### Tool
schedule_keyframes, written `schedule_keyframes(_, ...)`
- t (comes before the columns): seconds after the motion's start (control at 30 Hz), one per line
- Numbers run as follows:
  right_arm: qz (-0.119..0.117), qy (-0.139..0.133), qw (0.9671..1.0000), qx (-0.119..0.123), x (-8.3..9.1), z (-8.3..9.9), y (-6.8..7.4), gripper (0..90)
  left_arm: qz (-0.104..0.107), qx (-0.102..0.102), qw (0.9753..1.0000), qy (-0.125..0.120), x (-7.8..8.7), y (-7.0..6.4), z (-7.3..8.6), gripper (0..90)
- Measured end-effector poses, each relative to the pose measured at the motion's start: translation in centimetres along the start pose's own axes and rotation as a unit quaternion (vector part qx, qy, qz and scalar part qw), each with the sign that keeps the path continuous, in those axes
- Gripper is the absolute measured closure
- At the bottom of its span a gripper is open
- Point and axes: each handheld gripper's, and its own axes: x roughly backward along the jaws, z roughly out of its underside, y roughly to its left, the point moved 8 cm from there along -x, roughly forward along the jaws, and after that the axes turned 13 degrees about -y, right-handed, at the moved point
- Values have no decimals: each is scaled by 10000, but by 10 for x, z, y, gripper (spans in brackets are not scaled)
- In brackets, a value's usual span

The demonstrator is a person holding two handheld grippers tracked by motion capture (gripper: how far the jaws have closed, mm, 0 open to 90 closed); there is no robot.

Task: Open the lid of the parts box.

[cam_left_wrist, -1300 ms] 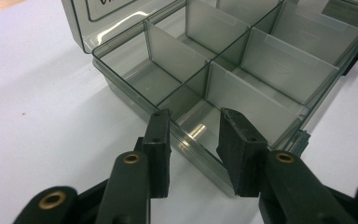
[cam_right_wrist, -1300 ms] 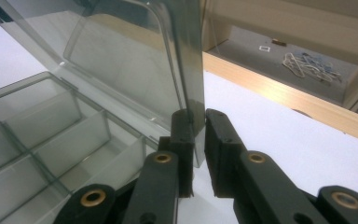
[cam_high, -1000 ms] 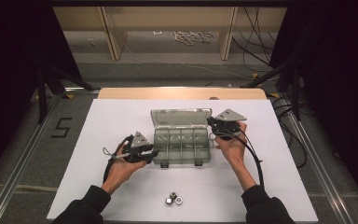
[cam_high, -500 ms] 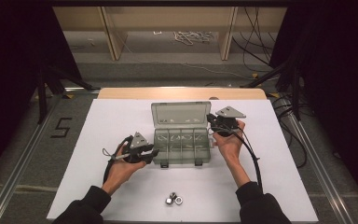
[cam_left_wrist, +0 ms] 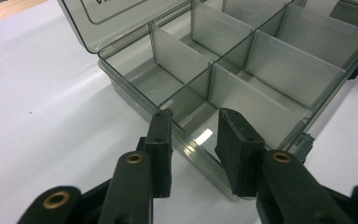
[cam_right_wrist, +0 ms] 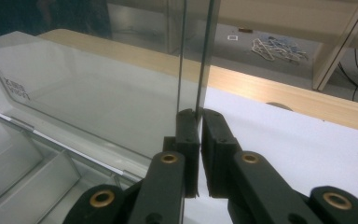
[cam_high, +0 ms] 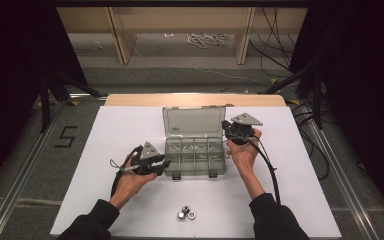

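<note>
On the white table (cam_high: 110, 135), a clear grey box (cam_high: 195, 156) with little rooms inside, right in the middle. Lid (cam_high: 194, 121) up, standing at the back of the box.

Right gripper (cam_high: 228, 126) at the right edge of the lid. In the right gripper view, right gripper (cam_right_wrist: 199, 114) with jaws squeezed nearly together, pinching the thin side edge of the lid (cam_right_wrist: 74, 102) between them. Lid standing up tall, with a small label near its far corner.

Left gripper (cam_high: 166, 163) at the front left corner of the box, held in the left hand (cam_high: 130, 176). In the left gripper view, left gripper (cam_left_wrist: 193, 116) with jaws partly open and a gap between them, holding nothing. Left jaw tip just outside the box wall, right jaw tip just over the wall of the nearest little room. Cannot tell if touching. Little rooms (cam_left_wrist: 242, 60) of the box bare inside.

Near the front edge of the table, between the two arms, a few small shiny metal nuts (cam_high: 186, 214) close together, well apart from the box
</note>
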Motion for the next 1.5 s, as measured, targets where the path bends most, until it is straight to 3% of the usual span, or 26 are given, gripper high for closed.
schedule_keyframes(0.43,167,57,9998,-44,-6,0,-4,865,-32,55,10000,6,0,-1,1,659)
schedule_keyframes(0.5,137,98,9998,-98,-6,0,-3,865,2,-12,10000,44,1,0,1,659)
schedule_keyframes(0.6,128,47,9999,-96,-8,0,-4,865,-53,87,9999,9,0,-1,1,659)
schedule_keyframes(0.7,103,57,9998,-151,-9,0,-5,867,35,-5,10000,68,1,0,1,659)
schedule_keyframes(0.8,123,60,9998,-158,-10,-1,-5,867,-50,80,10000,17,0,-1,0,658)
schedule_keyframes(0.9,81,124,9996,-257,-10,0,-3,867,-35,16,10000,18,0,0,0,659)
schedule_keyframes(0.93,81,124,9996,-257,-10,0,-3,867,-70,97,9999,2,0,-1,0,659)
schedule_keyframes(1.0,97,144,9996,-235,-10,-1,-3,867,0,-11,10000,67,1,-1,1,658)
schedule_keyframes(1.5,217,310,9988,-324,-17,-1,-7,868,-31,-35,10000,29,0,-1,0,656)
